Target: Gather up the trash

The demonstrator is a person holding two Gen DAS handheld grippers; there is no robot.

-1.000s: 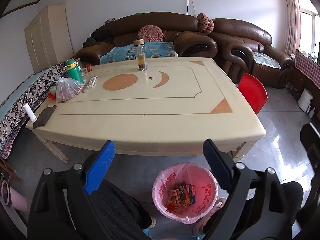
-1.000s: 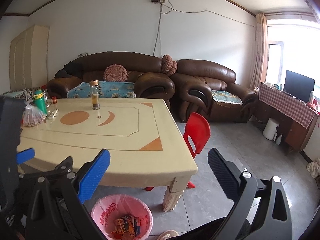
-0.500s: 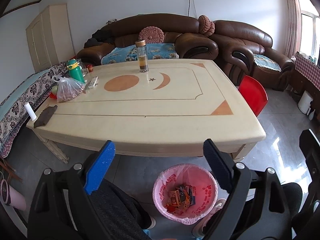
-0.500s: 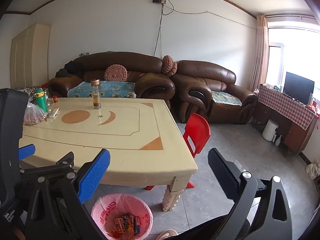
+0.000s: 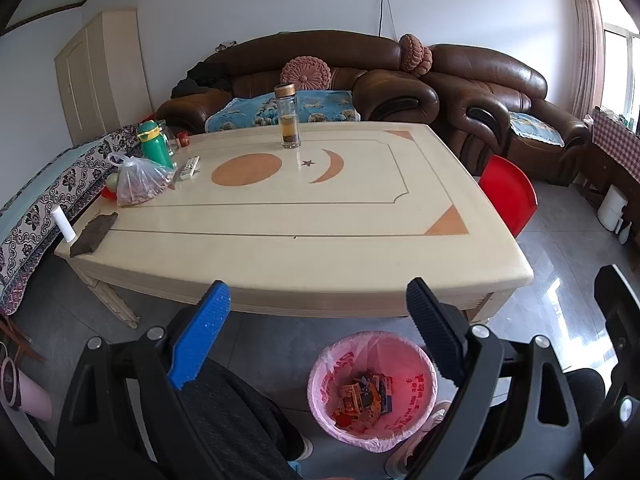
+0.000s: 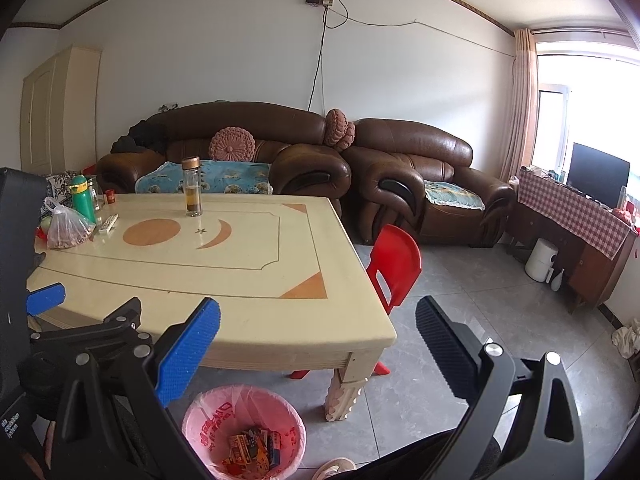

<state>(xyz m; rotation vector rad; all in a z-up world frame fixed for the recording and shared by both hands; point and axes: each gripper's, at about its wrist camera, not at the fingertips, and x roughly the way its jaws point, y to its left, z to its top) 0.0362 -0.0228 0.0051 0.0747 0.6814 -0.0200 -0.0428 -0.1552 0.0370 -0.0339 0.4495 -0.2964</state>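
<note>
A bin lined with a pink bag (image 5: 370, 390) stands on the floor in front of the table, with several colourful wrappers (image 5: 362, 396) inside. It also shows in the right wrist view (image 6: 244, 428). My left gripper (image 5: 316, 320) is open and empty, held above the bin at the table's near edge. My right gripper (image 6: 318, 334) is open and empty, to the right of the left one, near the table's corner. The left gripper's body (image 6: 80, 340) shows at the left of the right wrist view.
The cream table (image 5: 304, 236) carries a glass tea bottle (image 5: 289, 117), a green bottle (image 5: 154, 148), a plastic bag of food (image 5: 138, 184), a remote (image 5: 189, 168), a dark cloth (image 5: 94, 234) and a white roll (image 5: 64, 226). A red chair (image 6: 394, 264) stands at its right. Brown sofas (image 6: 320, 160) stand behind.
Both views have tilted up slightly and shifted a little. Both grippers stay open and empty; the bin and table items have not moved.
</note>
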